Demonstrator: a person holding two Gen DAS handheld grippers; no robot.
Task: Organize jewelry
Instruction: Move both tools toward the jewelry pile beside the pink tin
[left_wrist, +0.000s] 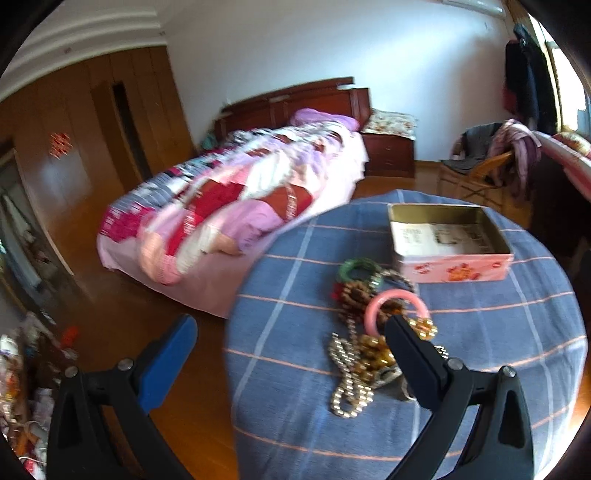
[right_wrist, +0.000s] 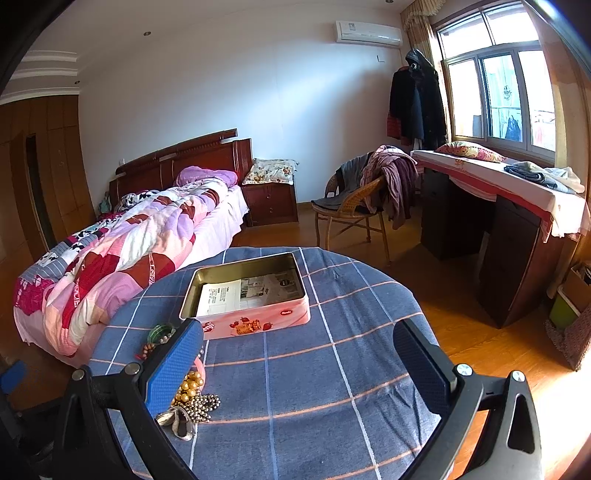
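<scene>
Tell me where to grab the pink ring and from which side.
Pinch the pink ring on its raised far arc, coming from above. It tilts up on the bead pile, so that arc is clear; its near part hides behind the left gripper finger.

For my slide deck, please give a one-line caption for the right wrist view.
Open right gripper above a blue checked tablecloth, facing an open pink tin, with a jewelry pile at its left.
</scene>
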